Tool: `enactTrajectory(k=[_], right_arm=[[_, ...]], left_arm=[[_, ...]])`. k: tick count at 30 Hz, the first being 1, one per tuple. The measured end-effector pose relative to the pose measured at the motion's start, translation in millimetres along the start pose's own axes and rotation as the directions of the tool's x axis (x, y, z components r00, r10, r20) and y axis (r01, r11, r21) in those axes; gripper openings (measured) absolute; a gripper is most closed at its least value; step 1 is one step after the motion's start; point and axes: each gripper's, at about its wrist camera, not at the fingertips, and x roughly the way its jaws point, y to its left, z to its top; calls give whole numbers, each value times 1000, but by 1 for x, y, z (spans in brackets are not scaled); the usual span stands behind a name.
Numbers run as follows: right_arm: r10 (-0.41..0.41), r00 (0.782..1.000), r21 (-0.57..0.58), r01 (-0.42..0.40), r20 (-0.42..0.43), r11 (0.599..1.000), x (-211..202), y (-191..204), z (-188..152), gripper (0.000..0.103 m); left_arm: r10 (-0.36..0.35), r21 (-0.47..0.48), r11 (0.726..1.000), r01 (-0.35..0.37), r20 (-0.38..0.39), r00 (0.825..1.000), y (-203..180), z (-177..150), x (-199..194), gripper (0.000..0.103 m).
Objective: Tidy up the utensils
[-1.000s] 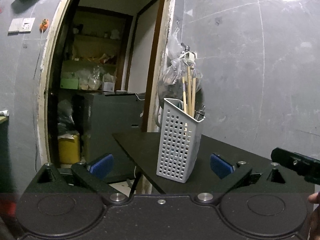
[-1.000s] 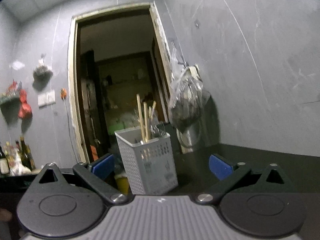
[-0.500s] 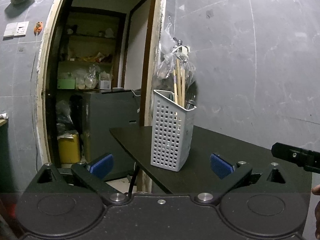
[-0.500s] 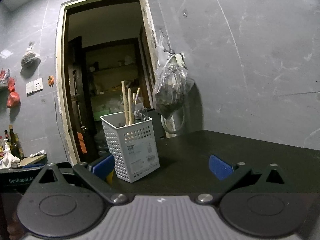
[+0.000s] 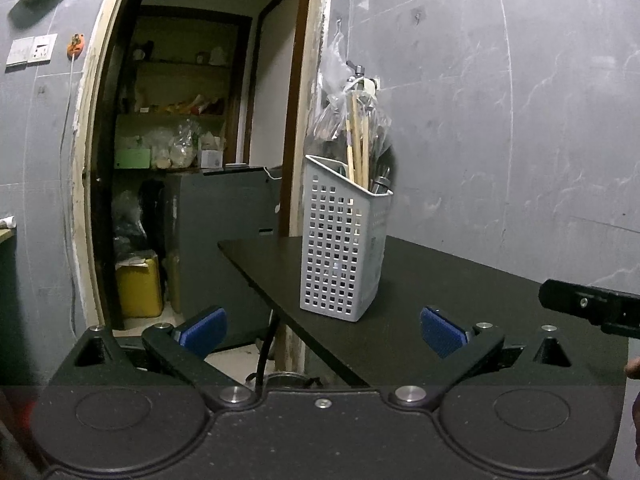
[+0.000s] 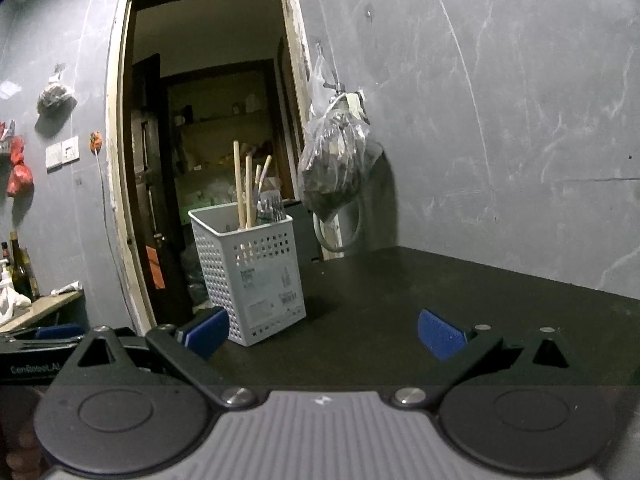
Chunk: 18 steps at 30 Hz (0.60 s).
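Observation:
A white perforated utensil basket [image 5: 344, 248] [image 6: 250, 276] stands upright on the black table [image 5: 440, 280] [image 6: 420, 300] near its left end. Wooden chopsticks [image 5: 357, 140] [image 6: 242, 184] and metal cutlery [image 6: 272, 206] stick out of its top. My left gripper [image 5: 322, 330] is open and empty, held back from the basket at the table's near edge. In the right wrist view my right gripper [image 6: 322, 332] is open too, with nothing between its fingers; the basket stands ahead of its left finger. At the far right of the left wrist view, part of the right gripper shows as a black bar [image 5: 592, 306].
A filled plastic bag [image 6: 336, 160] [image 5: 348, 120] hangs on the grey wall behind the basket. Left of the table, a doorway [image 5: 192, 160] opens to a storeroom with shelves and a yellow can [image 5: 138, 290]. Bottles [image 6: 18, 268] stand on a counter at the far left.
Both views have pulled back and lowered: the basket looks smaller and farther, and more tabletop shows in front of it. Both grippers stay open.

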Motion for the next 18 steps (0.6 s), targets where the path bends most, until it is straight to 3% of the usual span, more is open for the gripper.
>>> enactTrajectory(k=[18], right_arm=[[5, 1000, -26, -5, -28, 1000, 2, 2, -11, 103]], left_arm=[[-4, -5, 1000, 4, -18, 1000, 1, -5, 7, 102]])
